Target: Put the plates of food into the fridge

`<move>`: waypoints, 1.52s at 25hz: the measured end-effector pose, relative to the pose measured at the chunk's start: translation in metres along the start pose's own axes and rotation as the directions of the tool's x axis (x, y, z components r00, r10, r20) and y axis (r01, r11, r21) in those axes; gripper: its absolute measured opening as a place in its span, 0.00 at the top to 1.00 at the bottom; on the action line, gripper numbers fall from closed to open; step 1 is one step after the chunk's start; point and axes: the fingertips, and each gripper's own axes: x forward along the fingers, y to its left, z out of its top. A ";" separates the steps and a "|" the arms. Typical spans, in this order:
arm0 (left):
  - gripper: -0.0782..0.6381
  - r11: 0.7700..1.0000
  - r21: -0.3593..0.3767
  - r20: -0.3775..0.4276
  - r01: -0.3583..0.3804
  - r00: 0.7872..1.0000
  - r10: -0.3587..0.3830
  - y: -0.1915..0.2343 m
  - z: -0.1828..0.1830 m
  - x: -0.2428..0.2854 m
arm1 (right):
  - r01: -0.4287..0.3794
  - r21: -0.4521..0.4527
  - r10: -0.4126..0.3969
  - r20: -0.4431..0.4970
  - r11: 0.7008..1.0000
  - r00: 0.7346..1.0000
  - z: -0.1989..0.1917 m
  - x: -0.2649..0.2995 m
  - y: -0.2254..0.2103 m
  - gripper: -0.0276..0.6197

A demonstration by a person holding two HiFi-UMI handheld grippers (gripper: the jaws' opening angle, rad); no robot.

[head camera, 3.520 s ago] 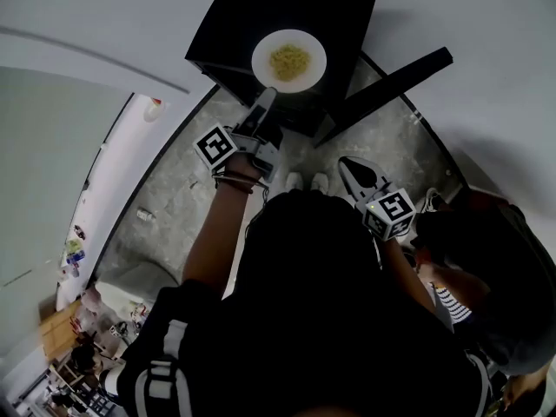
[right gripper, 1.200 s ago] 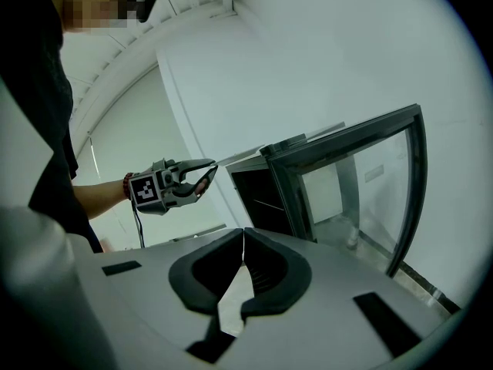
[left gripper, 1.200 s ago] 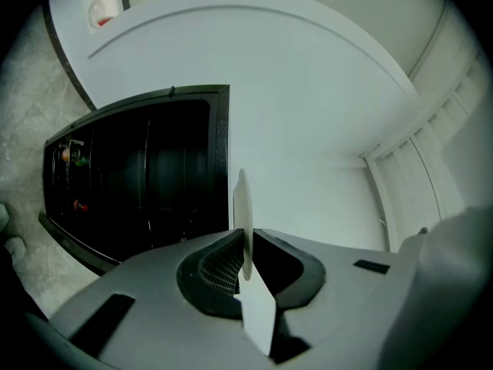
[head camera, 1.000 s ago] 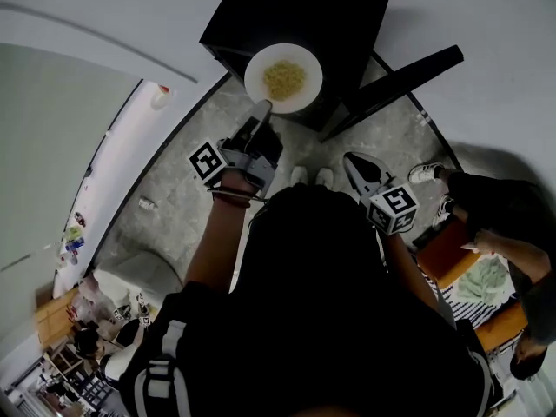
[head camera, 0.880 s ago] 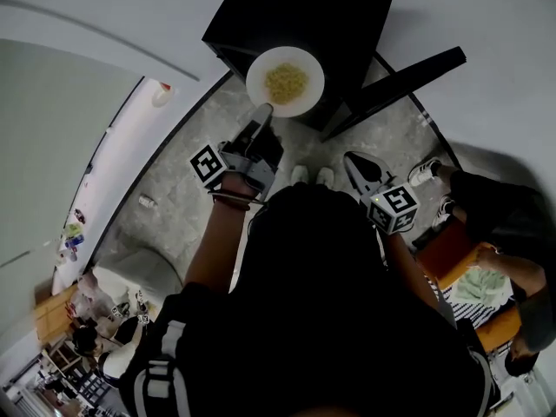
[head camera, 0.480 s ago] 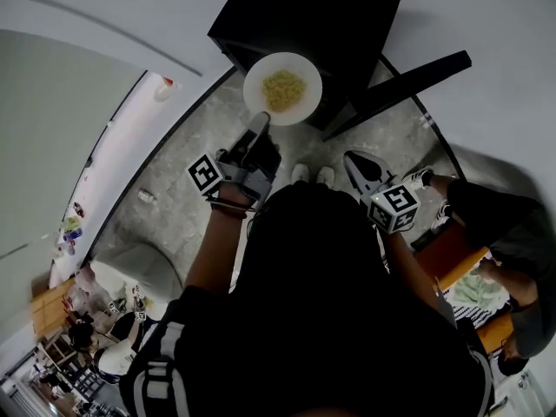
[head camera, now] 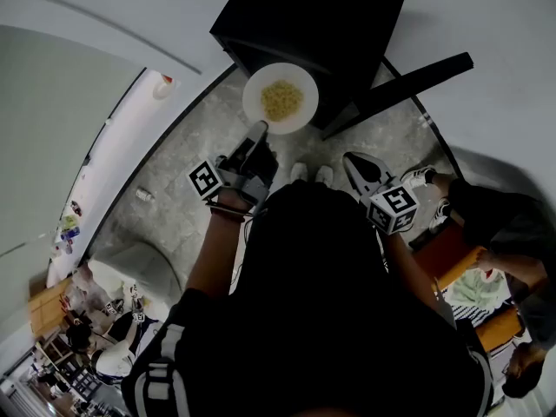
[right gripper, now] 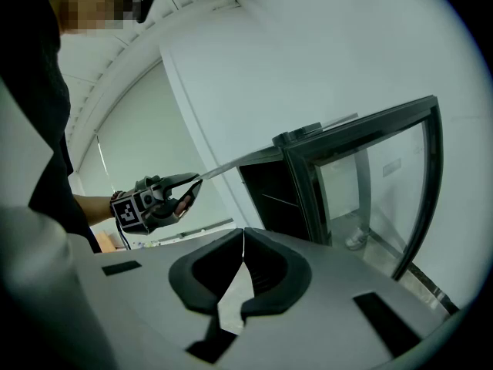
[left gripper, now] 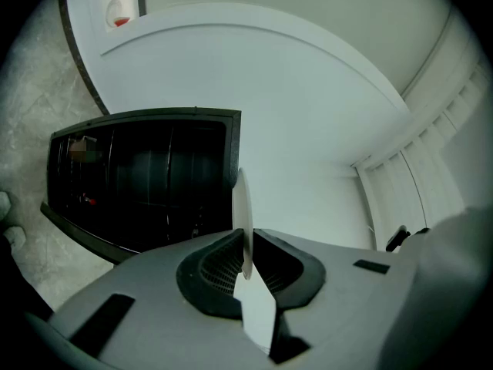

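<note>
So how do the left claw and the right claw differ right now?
The left claw pinches the rim of the plate of food; the right claw is closed on nothing. The left claw reaches out toward the open black fridge; the right claw sits back, nearer the person's body. Both are grey and carry a square-marker cube.
</note>
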 end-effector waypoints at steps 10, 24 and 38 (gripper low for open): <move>0.82 0.999 0.043 -0.032 -0.001 0.999 0.002 0.034 0.001 -0.003 | 0.029 0.008 -0.029 -0.001 1.000 1.000 -0.001 -0.005 -0.003 0.92; 0.82 1.000 0.024 -0.053 0.004 0.999 -0.002 0.079 0.012 0.007 | 0.087 0.028 -0.087 -0.004 0.996 0.996 0.005 -0.012 -0.008 0.92; 0.82 0.999 0.012 -0.101 -0.030 0.994 0.031 0.133 0.018 0.033 | 0.113 0.033 -0.113 0.004 0.993 0.994 -0.005 -0.019 -0.010 0.92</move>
